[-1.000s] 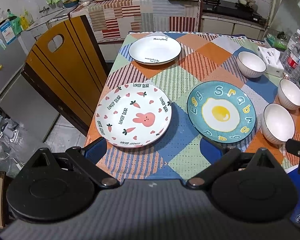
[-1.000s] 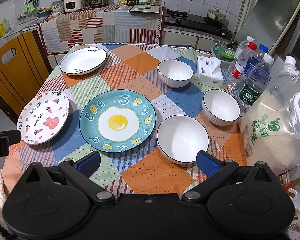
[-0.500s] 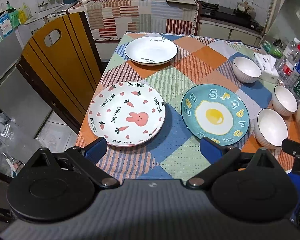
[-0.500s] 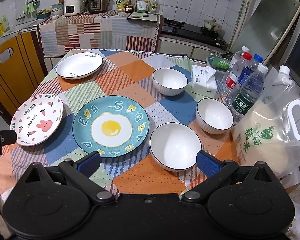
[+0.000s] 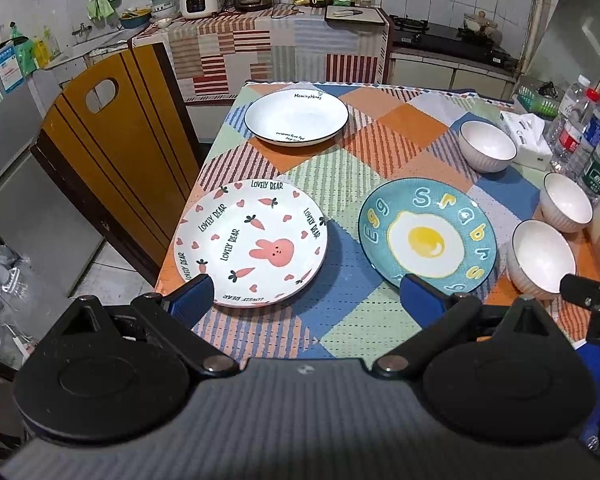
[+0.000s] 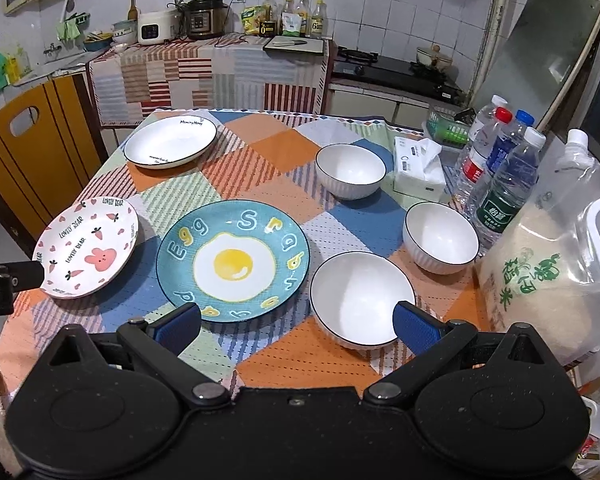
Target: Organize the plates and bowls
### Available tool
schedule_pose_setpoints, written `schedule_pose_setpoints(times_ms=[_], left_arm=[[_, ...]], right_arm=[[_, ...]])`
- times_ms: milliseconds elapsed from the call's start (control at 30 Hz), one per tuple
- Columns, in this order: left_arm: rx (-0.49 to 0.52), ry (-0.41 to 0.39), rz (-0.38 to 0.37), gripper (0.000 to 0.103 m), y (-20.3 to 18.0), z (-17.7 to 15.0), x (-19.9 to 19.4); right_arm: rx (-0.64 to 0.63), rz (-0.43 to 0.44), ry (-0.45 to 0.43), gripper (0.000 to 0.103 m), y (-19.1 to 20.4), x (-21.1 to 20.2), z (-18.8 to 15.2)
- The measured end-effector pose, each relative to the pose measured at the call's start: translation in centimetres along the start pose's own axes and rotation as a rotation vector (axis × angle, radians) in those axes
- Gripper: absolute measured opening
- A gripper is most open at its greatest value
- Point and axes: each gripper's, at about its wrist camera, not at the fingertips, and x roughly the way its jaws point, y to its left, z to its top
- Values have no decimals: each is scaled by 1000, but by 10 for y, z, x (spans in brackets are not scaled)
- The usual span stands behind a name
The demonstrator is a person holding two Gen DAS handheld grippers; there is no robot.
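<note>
A table covered with a patchwork cloth (image 6: pixel 260 184) of orange, blue and green squares stands in a small tiled kitchen. On it lie three plates, all apart: a white plate (image 5: pixel 296 117) at the far left corner, a rabbit plate (image 5: pixel 250 242) near the left edge, and a blue egg plate (image 6: pixel 233 260) in the middle. Three white bowls sit on the right side: the far bowl (image 6: pixel 350 171) beside a tissue box (image 6: pixel 418 172), the middle bowl (image 6: pixel 440 238) just beside the water bottles (image 6: pixel 500 176), and the near bowl (image 6: pixel 362 300) next to the egg plate. A bag of rice (image 6: pixel 548 276) stands at the right edge. A wooden chair (image 5: pixel 112 152) is at the table's left side. Behind, a cloth-draped counter holds a rice cooker (image 6: pixel 154 26) and a pressure cooker (image 6: pixel 206 16); a stove (image 6: pixel 396 68) sits to its right.

The left gripper (image 5: pixel 304 292) hangs over the near edge, fingers spread wide and empty. The right gripper (image 6: pixel 296 322) hovers likewise, released, grasping nothing.
</note>
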Motion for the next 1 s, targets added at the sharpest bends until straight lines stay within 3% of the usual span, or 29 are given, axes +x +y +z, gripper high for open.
schedule_pose_setpoints(times_ms=[400, 600, 667, 833, 867, 933, 1000], left_arm=[[23, 7, -4, 98, -2, 1, 0], [24, 42, -14, 98, -4, 19, 12], [12, 42, -9, 98, -5, 26, 20], [13, 9, -42, 99, -13, 35, 50], [5, 11, -53, 99, -15, 36, 58], [-16, 34, -79, 98, -19, 35, 79], [-38, 63, -97, 97, -25, 32, 101]], right_arm=[[-6, -1, -8, 103, -1, 3, -3], [-41, 10, -54, 103, -2, 7, 5], [-69, 54, -116, 103, -6, 11, 10], [-110, 265, -271, 103, -32, 36, 25], [-107, 298, -278, 103, -38, 47, 30], [-119, 355, -207, 101, -44, 73, 45], [-142, 412, -163, 92, -46, 98, 53]])
